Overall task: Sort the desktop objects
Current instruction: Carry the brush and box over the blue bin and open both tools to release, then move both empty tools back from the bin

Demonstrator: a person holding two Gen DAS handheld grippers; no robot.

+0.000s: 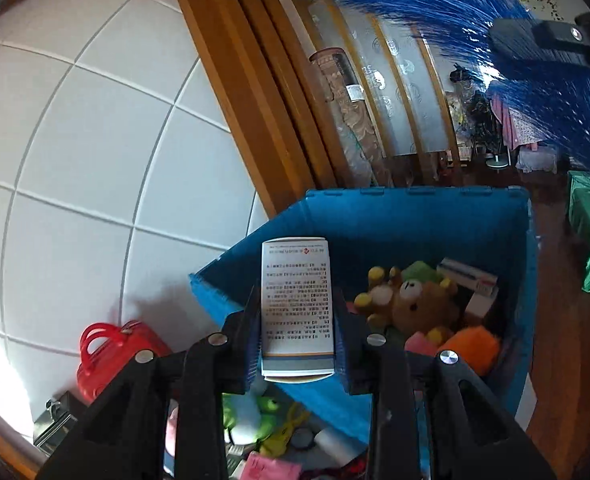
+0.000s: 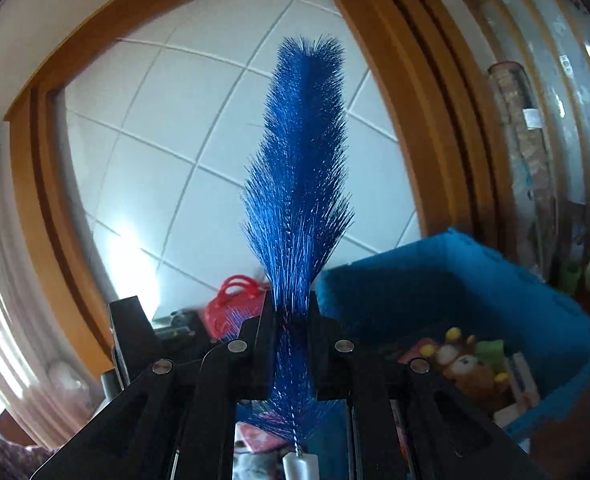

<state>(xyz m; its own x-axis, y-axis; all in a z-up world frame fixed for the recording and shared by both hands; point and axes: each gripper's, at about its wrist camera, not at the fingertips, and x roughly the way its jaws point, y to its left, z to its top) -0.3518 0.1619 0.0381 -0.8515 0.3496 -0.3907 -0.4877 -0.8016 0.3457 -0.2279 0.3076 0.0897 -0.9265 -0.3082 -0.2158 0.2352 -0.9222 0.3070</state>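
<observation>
Cardboard is pinched flat between the jaws of the left gripper (image 1: 297, 320): a white printed box (image 1: 296, 308) is held upright, with the open blue bin (image 1: 415, 220) lying beyond and below it. Inside the bin a brown teddy bear (image 1: 419, 304), an orange plush (image 1: 473, 346) and a small carton (image 1: 471, 280) at the far wall are already gathered. The right gripper (image 2: 293, 316) is pressed together on the stem of a blue bristle brush (image 2: 299, 184), whose plume stands up in front of the white tiled wall (image 2: 155, 160); in the left wrist view the same bristles sweep across the top right corner. A red toy basket (image 1: 111, 350) is seen beside the bin's left wall, outside it, and loose small items lie below the grippers.

The box is judged to be close to release over the bin. If the jaws are spread before it is carried fully past the near rim, it may strike the rim and tumble out onto the clutter below. The brush is held only by its thin twisted stem, so it may swivel or slip in the grip, and its long plume could catch the bin's edge or brush against the box as both are brought together.
</observation>
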